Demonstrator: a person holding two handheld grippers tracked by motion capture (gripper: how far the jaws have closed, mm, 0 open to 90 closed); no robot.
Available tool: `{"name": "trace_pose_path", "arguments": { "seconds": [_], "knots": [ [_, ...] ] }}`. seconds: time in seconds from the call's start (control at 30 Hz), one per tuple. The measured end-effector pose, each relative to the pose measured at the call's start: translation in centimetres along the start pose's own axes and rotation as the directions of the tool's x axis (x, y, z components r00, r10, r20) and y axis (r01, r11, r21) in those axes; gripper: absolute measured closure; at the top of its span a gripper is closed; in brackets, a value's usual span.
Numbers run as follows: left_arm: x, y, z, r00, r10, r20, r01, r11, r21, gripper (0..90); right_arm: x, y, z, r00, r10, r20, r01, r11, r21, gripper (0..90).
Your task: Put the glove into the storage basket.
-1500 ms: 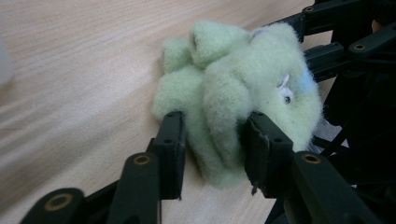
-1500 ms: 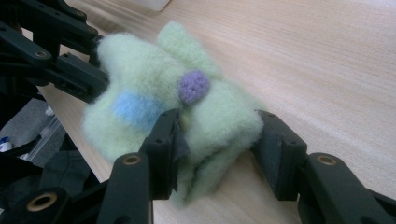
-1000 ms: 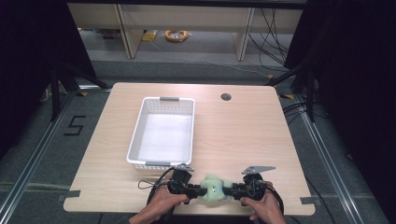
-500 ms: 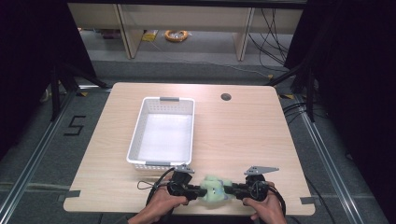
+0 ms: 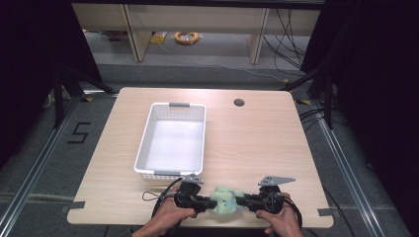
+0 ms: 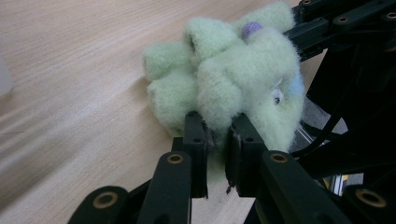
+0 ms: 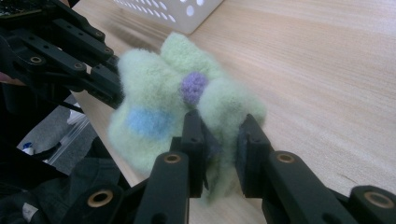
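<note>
From above we see the basket (image 5: 171,140) behind, while close-ups show both tongs, left (image 6: 218,140) & right (image 7: 223,140), just closed, pinching the fuzzy green toy (image 5: 226,199) w/ purple dot, blue patch, at the counter (image 5: 257,138) front edge.

A pale wooden table (image 5: 257,143) with a round cable hole (image 5: 239,102) at one o'clock stands on grey floor (image 5: 44,163) (a "5" marked at nine o'clock); beige shelving (image 5: 197,19) spans twelve o'clock, black curtains flanking.

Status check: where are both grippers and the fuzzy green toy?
Left gripper and right gripper both clamped on fuzzy pale-green plush toy. Toy at table's near edge. White perforated plastic basket beyond, path open.
</note>
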State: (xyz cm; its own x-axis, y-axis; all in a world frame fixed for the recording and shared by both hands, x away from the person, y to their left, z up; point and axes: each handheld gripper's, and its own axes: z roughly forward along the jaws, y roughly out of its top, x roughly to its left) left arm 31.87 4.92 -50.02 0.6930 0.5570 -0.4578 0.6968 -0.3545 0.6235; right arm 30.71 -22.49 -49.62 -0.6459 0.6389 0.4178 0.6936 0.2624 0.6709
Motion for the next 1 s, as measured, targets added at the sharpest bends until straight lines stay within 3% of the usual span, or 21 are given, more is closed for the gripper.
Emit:
{"name": "trace_pose_path", "arguments": {
  "seconds": [0.03, 0.33, 0.37, 0.47, 0.53, 0.6, 0.63, 0.77, 0.8, 0.83, 1.0],
  "knots": [
    [0.0, 0.0, -0.1, 1.0000, -0.001, -0.001, 0.001, 1.0000, -0.002, 78.6, 0.1, 0.0, -0.2, 0.9997, 0.005, 0.022, -0.005, 1.000, 0.005, 76.5],
    [-0.3, 0.3, -0.6, 0.9998, 0.009, 0.016, -0.008, 0.9995, -0.030, 78.5, 0.7, 0.5, -0.4, 0.9999, 0.013, 0.005, -0.013, 1.000, -0.003, 76.5],
    [-0.4, 0.4, -0.8, 0.9998, 0.016, 0.014, -0.016, 0.9993, -0.033, 78.5, 0.6, 0.6, -0.5, 0.9999, -0.013, 0.011, 0.013, 1.000, -0.006, 76.5],
    [-0.6, 0.6, -1.1, 0.9994, 0.024, 0.026, -0.023, 0.9990, -0.039, 78.5, 0.9, 0.8, -0.7, 0.9999, 0.004, 0.013, -0.004, 1.000, 0.000, 76.5],
    [-0.9, 0.9, -1.4, 0.9992, 0.038, 0.015, -0.038, 0.9981, -0.049, 78.5, 0.6, 1.1, -0.9, 0.9997, -0.019, 0.015, 0.019, 1.000, -0.011, 76.5],
    [-1.0, 1.2, -1.8, 0.9991, 0.038, 0.020, -0.037, 0.9976, -0.059, 78.4, 0.9, 1.5, -0.9, 1.0000, 0.008, 0.004, -0.008, 1.000, -0.012, 76.5],
    [-0.9, 1.6, -2.3, 0.9991, 0.041, 0.012, -0.040, 0.9971, -0.064, 78.5, 0.8, 2.1, -0.9, 0.9993, -0.036, 0.007, 0.036, 0.999, -0.016, 76.5],
    [-0.6, 2.4, -3.7, 0.9992, 0.039, -0.001, -0.039, 0.9958, -0.083, 78.5, 1.5, 3.6, -1.2, 0.9985, -0.054, 0.005, 0.054, 0.998, -0.032, 76.5],
    [-0.5, 2.6, -4.0, 0.9991, 0.042, -0.004, -0.042, 0.9952, -0.088, 78.4, 1.9, 3.9, -1.3, 0.9996, -0.026, 0.006, 0.027, 0.999, -0.019, 76.5],
    [-0.5, 2.8, -4.5, 0.9985, 0.053, -0.016, -0.054, 0.9947, -0.088, 78.4, 1.7, 4.4, -1.2, 0.9977, -0.068, -0.004, 0.068, 0.997, -0.038, 76.5],
    [-0.4, 3.7, -5.9, 0.9977, 0.058, -0.036, -0.061, 0.9924, -0.107, 78.4, 2.6, 6.1, -1.4, 0.9974, -0.071, -0.013, 0.071, 0.997, -0.040, 76.5]
  ]
}}
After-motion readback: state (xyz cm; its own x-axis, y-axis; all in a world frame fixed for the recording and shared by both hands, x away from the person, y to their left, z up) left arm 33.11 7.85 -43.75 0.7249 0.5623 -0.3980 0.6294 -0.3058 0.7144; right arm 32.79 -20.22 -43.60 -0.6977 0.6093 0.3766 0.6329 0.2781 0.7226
